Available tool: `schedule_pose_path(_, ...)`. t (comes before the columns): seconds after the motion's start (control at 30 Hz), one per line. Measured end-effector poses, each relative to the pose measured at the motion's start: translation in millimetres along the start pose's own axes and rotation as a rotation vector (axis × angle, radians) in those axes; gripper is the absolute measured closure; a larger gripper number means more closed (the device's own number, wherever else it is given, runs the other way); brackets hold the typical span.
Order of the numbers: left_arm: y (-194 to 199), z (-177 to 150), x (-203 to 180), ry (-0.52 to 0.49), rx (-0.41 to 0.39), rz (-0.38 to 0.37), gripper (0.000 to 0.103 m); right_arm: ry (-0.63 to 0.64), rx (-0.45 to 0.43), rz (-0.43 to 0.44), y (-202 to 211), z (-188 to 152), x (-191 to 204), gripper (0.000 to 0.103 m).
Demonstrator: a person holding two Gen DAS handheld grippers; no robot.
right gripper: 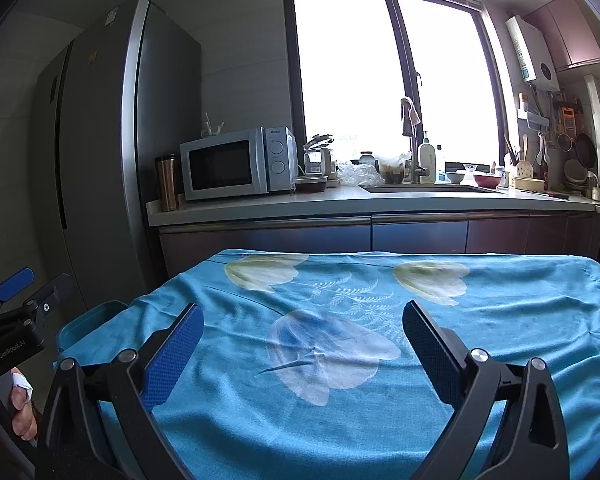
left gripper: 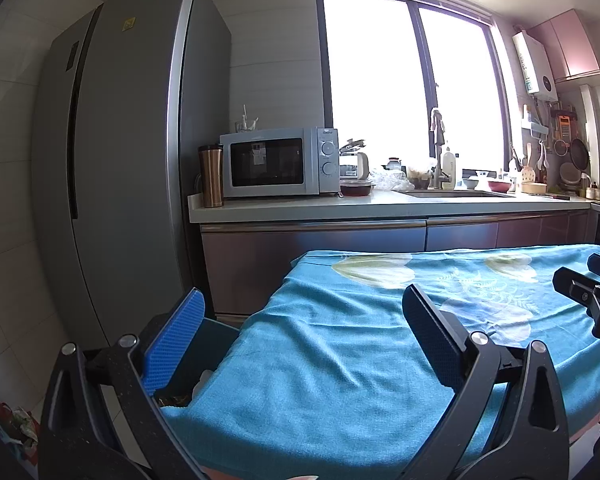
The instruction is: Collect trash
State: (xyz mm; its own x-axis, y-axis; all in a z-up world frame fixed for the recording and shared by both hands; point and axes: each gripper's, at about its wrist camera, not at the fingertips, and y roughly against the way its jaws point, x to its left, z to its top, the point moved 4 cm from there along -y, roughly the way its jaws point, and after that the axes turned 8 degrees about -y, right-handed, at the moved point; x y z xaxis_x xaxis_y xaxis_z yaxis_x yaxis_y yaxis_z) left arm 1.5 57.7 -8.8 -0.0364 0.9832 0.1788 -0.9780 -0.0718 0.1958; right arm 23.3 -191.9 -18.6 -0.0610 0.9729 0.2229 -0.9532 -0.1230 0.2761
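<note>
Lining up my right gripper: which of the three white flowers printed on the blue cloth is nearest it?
The large pale flower, lying between the open right gripper's fingers; the other two sit along the cloth's far edge.

two grippers (right gripper: 302, 338), one bin (right gripper: 88, 318), one microwave (right gripper: 236, 164)

Both claws hang level with fingers spread wide and nothing between them: left claw (left gripper: 300, 334) at the tabletop's (right gripper: 500, 340) left edge, right claw (right gripper: 303, 344) over its near edge.
</note>
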Motion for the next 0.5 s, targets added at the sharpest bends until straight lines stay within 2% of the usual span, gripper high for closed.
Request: schedule_pose_path(0.5,1.4,0.7,-1.6,-0.003,-0.004,0.003,0.006,-0.005,-0.001,-0.001,-1.2,1.4,-2.2,0.007)
